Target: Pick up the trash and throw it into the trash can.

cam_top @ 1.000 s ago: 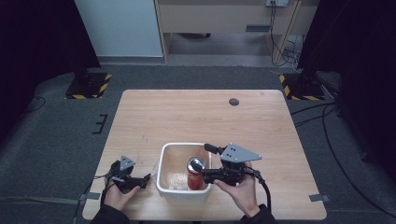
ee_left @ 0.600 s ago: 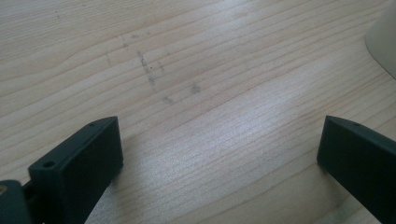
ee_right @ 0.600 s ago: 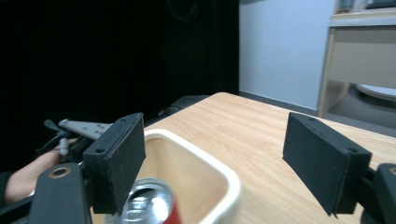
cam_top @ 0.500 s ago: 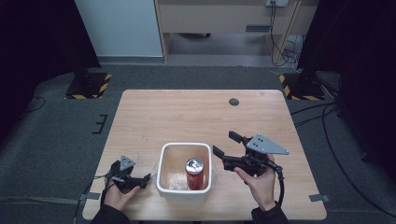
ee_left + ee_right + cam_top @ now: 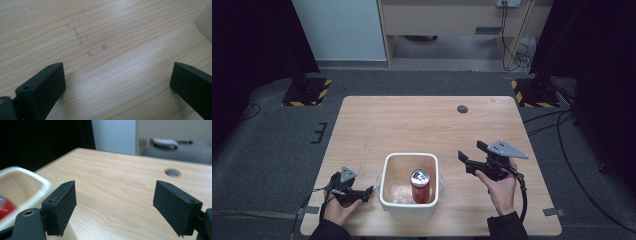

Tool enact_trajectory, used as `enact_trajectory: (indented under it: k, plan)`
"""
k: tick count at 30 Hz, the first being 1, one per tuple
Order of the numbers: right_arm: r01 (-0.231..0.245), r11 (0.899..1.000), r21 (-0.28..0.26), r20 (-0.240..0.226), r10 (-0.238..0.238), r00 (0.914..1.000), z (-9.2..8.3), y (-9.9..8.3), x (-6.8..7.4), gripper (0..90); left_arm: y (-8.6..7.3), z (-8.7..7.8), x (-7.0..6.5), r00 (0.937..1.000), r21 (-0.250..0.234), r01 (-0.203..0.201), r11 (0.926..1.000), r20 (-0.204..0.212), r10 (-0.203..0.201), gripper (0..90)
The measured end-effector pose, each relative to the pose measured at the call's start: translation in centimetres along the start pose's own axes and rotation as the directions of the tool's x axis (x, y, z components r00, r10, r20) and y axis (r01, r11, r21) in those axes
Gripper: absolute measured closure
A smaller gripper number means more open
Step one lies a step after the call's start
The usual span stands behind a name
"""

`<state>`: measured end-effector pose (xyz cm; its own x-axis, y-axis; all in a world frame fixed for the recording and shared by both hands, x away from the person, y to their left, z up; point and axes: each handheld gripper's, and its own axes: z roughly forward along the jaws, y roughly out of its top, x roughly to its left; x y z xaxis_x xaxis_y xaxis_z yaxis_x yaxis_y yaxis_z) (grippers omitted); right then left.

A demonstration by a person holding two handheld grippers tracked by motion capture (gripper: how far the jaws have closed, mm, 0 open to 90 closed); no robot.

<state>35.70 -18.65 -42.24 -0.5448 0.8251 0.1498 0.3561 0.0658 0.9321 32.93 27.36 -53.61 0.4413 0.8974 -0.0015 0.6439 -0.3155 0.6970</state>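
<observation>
The table (image 5: 412,125) is the biggest thing here, a wide wooden top with a small round hole (image 5: 462,109) near its far edge. Close to your edge sits the white tub (image 5: 388,172). Inside it stands the red can (image 5: 420,186), upright, with its shiny top facing up. So its long way runs straight up and down.

Your right claw (image 5: 469,162) is out past the tub's right side, above bare wood and apart from the tub. Its jaws have just been opening. They stand wide now, and nothing is between them. From this claw the can lies to the left, over the tub wall. In the right gripper view the tub (image 5: 22,187) and a bit of red can (image 5: 5,208) sit at the left edge.

Your left claw (image 5: 367,192) rests just beside the tub's left wall. Its jaws are wide apart too, with only wood between them.

I think the left claw is a little nearer to the can than the right one. Either claw would have to go over the tub's rim to reach it.
</observation>
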Motion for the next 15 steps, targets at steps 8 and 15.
enact_trajectory:
  k: [8, 15]
  plan:
    - [-0.022, 0.995, 0.095, 0.095, 0.013, 0.9954, 0.8, -2.3, -3.0, 18.9, 0.0, 0.0, 0.0, 1.0000, 0.000, 0.000, 1.0000, 0.000, 0.000, 0.0]
    - [-0.042, 0.986, 0.164, 0.154, 0.016, 0.9879, 1.2, -4.2, -5.1, 19.9, 0.0, 0.0, 0.0, 1.0000, 0.000, 0.000, 1.0000, 0.000, 0.000, 0.0]
